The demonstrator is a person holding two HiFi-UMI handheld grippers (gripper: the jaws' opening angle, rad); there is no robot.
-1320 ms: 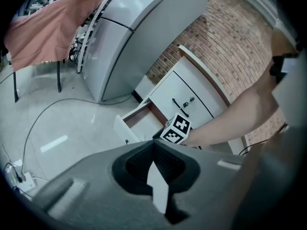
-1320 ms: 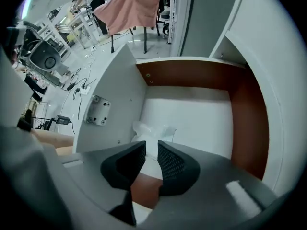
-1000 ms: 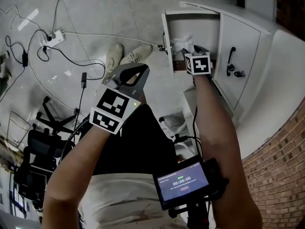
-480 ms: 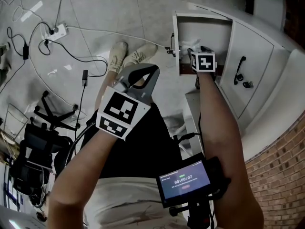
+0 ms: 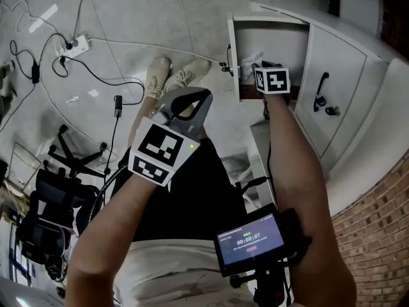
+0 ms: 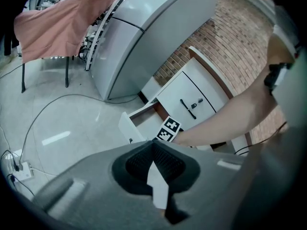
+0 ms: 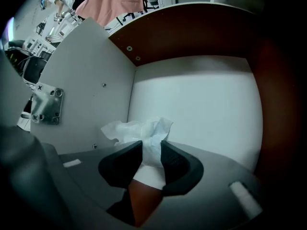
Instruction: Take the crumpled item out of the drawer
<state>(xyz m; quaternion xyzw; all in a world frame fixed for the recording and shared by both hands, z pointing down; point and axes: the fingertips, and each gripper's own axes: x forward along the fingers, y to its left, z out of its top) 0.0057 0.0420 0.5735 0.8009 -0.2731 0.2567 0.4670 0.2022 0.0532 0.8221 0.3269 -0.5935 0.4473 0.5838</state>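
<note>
We find the crumpled white tissue (image 7: 139, 131) inside the open white drawer (image 7: 206, 99), close to its left wall. The right gripper (image 7: 151, 150) is in the drawer, jaws closing w/ tissue pinched between the pads. The left gripper (image 6: 152, 145) is well apart, over the grey floor (image 5: 128, 18), jaws together, nothing between. The white cabinet door (image 5: 332, 88) is right of the drawer.

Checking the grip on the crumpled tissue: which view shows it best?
The right gripper view: the crumpled tissue sits close up in the right gripper, whose jaws are closing on it. The head view shows only a white scrap in the drawer; the left gripper view, none of it.
</note>
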